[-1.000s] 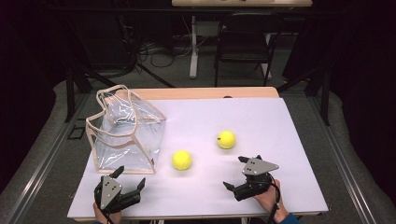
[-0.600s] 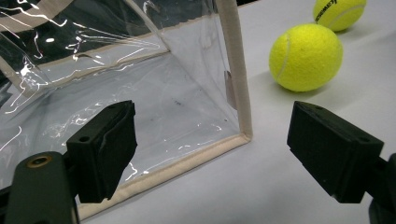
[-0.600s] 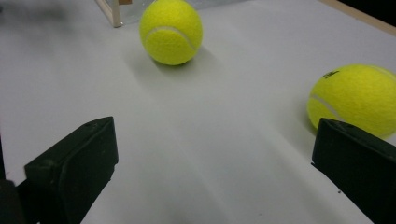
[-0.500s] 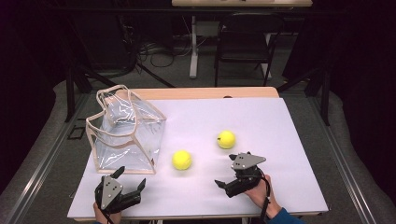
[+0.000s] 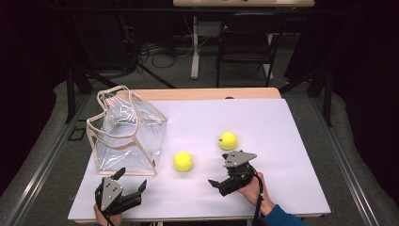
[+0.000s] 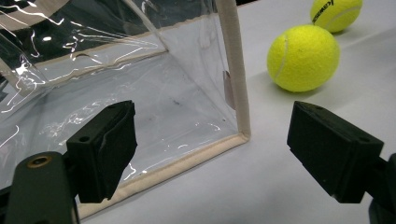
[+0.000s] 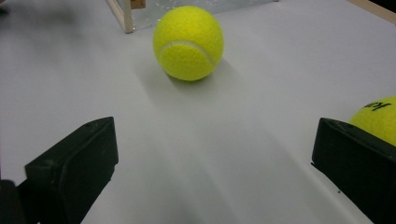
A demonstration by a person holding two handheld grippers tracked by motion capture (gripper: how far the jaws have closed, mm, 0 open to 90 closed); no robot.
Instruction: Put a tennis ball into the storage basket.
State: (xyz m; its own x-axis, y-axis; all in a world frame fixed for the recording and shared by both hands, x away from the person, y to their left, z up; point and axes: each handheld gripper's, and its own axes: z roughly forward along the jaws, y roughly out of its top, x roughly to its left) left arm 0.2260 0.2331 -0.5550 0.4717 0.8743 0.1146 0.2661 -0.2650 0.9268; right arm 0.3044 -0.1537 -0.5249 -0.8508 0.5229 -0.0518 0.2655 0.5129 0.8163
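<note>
White and flat, the counter [image 5: 282, 122] sits in a dark room with a chair [image 5: 244, 42] and cables on the floor behind it. A clear bag [image 5: 127, 136] stands at the left side of the counter. Two yellow balls lie on it. The near ball [image 5: 183, 161] is just beside the bag. The far ball [image 5: 228, 140] is a bit more to the right.

The right gripper [image 5: 225, 181] is open wide and holds nothing. It points at the near ball, which lies straight ahead of it in the right gripper view. The left gripper [image 5: 131, 181] is open wide too and holds nothing. It sits low by the front corner of the bag.

What could go wrong? The balls are round, so a small bump from one jaw could send the near ball rolling. It might roll against the bag or off toward the front edge. The far ball is near the right jaw and could get knocked as well. The bag is soft and thin, so a push from the left gripper could tip or fold it.

Room is good in the middle and at the back right of the counter. Both grippers are close to the front edge, so there is little room behind them.
</note>
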